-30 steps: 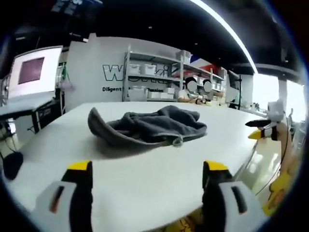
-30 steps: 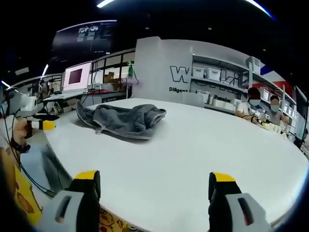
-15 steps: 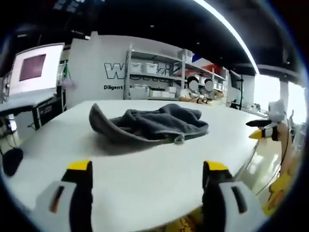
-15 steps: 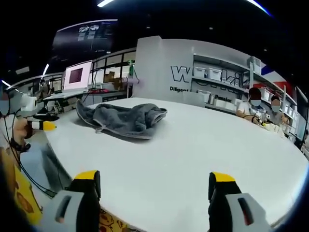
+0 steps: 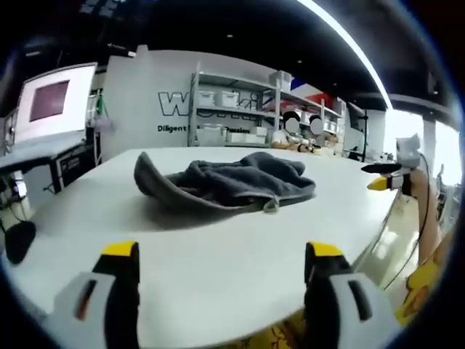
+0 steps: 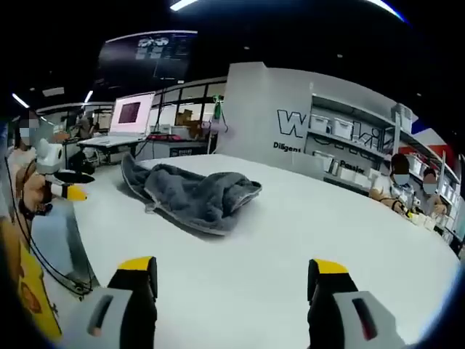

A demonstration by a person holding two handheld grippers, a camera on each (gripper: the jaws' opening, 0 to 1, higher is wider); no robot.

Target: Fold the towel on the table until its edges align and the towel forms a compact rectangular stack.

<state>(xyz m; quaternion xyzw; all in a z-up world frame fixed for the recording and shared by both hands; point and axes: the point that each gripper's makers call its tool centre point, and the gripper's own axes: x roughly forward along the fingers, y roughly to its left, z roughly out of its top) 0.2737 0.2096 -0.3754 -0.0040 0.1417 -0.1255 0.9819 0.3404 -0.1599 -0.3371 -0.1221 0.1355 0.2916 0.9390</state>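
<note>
One grey towel (image 5: 229, 185) is seen crumpled on one white table (image 5: 218, 254), ahead of the jaws. Two grippers are counted: the left gripper (image 5: 221, 251) and the right gripper (image 6: 229, 267), each with two yellow-tipped jaws. Two seated people (image 6: 410, 190) are seen beyond the table, and one monitor (image 5: 51, 102) is seen to the left.

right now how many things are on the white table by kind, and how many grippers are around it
crumpled dark grey terry towel: 1, lying in a heap on the white round table
yellow-tipped two-jaw grippers: 2, the left gripper and the right gripper, both with jaws apart and holding nothing
total: 3
</note>
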